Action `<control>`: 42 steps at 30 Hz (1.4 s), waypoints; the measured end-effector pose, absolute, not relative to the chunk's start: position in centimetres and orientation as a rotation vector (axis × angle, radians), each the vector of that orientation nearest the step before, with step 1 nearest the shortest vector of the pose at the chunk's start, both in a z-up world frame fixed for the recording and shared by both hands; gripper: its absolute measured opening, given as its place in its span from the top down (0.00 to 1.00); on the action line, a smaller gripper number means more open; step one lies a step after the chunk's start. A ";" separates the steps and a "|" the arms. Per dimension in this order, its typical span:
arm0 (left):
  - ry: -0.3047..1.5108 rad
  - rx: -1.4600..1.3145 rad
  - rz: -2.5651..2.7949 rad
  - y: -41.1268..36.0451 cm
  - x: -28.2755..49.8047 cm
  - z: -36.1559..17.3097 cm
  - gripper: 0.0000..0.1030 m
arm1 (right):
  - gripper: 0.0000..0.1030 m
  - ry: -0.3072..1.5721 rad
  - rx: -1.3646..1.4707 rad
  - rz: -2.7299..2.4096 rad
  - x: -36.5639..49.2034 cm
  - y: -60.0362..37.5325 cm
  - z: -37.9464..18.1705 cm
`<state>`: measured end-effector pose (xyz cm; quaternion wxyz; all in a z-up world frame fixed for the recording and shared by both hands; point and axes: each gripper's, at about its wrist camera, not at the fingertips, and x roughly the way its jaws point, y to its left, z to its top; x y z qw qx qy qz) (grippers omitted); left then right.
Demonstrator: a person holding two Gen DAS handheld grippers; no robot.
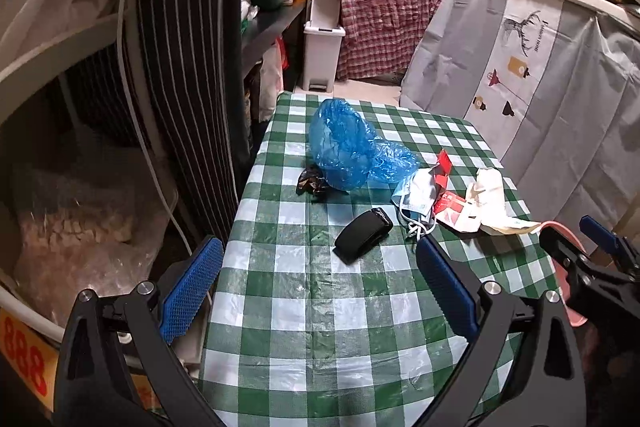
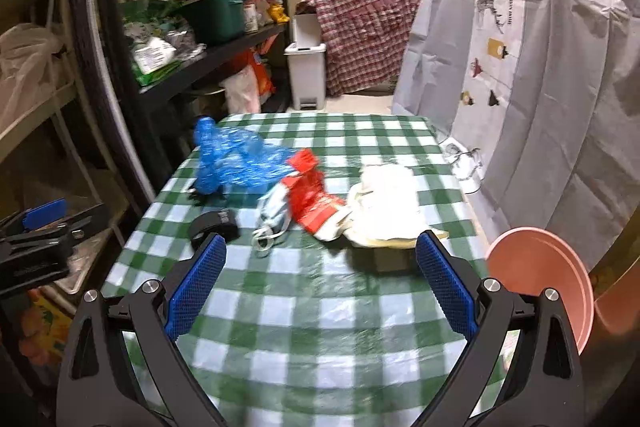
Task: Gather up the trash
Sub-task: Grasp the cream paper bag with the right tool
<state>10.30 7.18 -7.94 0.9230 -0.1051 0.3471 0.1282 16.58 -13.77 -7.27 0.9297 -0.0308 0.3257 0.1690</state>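
Both grippers hang over the near end of the checked table [image 1: 320,327] with nothing in them; the left gripper [image 1: 320,275] has its jaws wide apart, same for the right gripper [image 2: 320,271]. Trash sits mid-table: a black case [image 1: 363,235] nearest, a face mask [image 1: 416,201] touching a red wrapper [image 1: 450,205] and crumpled white paper [image 1: 490,197], blue plastic bag [image 1: 352,147] further back; pink bowl [image 2: 540,279] at the right edge.
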 end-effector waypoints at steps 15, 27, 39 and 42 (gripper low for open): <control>0.734 -0.214 0.253 7.0 11.1 -8.5 0.09 | 0.07 0.765 -0.148 0.226 24.1 -16.2 -13.7; 0.751 -0.154 0.228 5.8 11.7 -9.2 0.09 | 0.07 0.823 -0.021 0.146 28.2 -17.1 -15.5; 0.754 -0.135 0.223 5.4 11.8 -9.4 0.09 | 0.21 0.923 0.022 0.200 28.2 -16.4 -18.4; 0.755 -0.139 0.226 5.5 11.8 -9.3 0.09 | 0.23 0.915 0.016 0.204 28.1 -16.2 -18.3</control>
